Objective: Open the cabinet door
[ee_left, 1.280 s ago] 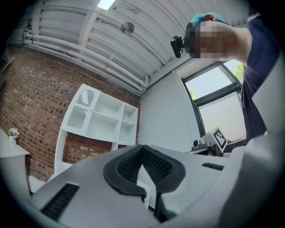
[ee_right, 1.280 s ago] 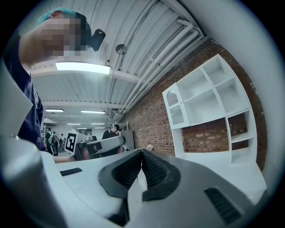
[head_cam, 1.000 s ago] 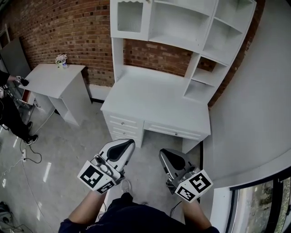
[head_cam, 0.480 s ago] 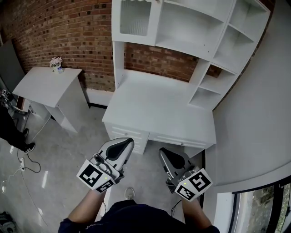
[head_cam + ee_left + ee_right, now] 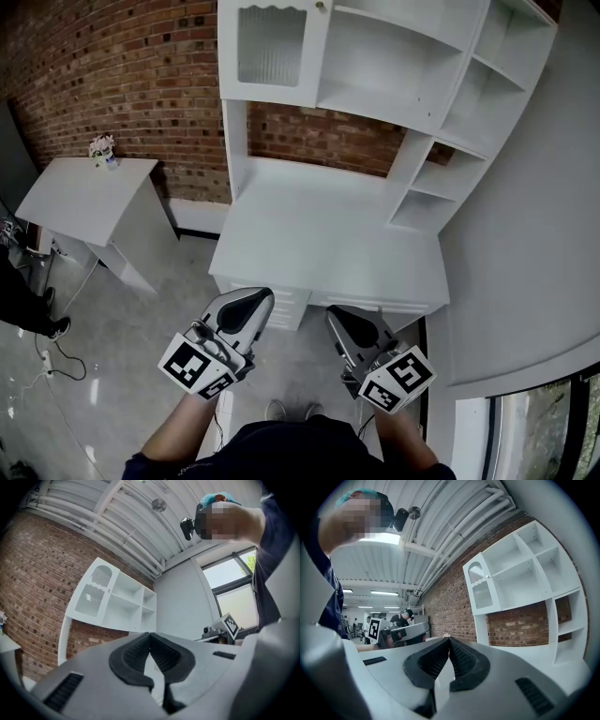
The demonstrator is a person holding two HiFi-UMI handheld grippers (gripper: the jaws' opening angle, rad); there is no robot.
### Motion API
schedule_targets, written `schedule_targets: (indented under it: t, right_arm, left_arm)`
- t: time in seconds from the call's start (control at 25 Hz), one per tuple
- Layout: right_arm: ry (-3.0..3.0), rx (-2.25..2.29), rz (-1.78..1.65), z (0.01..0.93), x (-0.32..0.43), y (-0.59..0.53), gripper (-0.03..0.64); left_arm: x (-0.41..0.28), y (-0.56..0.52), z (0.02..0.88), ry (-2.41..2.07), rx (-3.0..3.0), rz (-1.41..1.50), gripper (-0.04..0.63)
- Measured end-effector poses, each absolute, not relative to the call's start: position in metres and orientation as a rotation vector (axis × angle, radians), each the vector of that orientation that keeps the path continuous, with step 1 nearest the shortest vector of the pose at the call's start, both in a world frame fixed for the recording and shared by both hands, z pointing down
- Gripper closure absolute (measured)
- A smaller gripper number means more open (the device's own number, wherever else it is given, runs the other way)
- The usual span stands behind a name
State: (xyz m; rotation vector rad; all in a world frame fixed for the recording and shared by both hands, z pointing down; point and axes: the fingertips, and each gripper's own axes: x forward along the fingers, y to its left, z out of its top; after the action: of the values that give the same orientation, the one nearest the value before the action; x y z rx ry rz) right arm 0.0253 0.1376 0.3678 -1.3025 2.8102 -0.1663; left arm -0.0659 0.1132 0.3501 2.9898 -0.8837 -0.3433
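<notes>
Now nearer cab. door (image 5: pixel 272 47); still shut.

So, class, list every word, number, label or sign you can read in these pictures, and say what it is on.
No readable text anywhere.
Cubes on the left gripper and right gripper: black-and-white square marker patterns, no letters.
The cabinet door: no label.

Left gripper (image 5: pixel 150 634), seen along its own jaws: the two black ribbed pads (image 5: pixel 135 652) meet at their tips, with nothing between them. Beyond, a white shelf unit (image 5: pixel 126 609) stands against a brick wall (image 5: pixel 33 573). Its cabinet door (image 5: pixel 93 590), at upper left, sits closed. A window (image 5: pixel 232 590) shows at right.
</notes>
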Motion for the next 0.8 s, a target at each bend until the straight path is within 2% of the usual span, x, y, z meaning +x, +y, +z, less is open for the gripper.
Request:
schedule_targets:
  t: [0.8]
  right_arm:
    - [2.844, -1.198, -0.200, 0.369, 0.038, 0.010, 0.595]
  left_arm:
    - [-0.051, -0.009, 0.353, -0.981, 2.957, -0.324, 0.588]
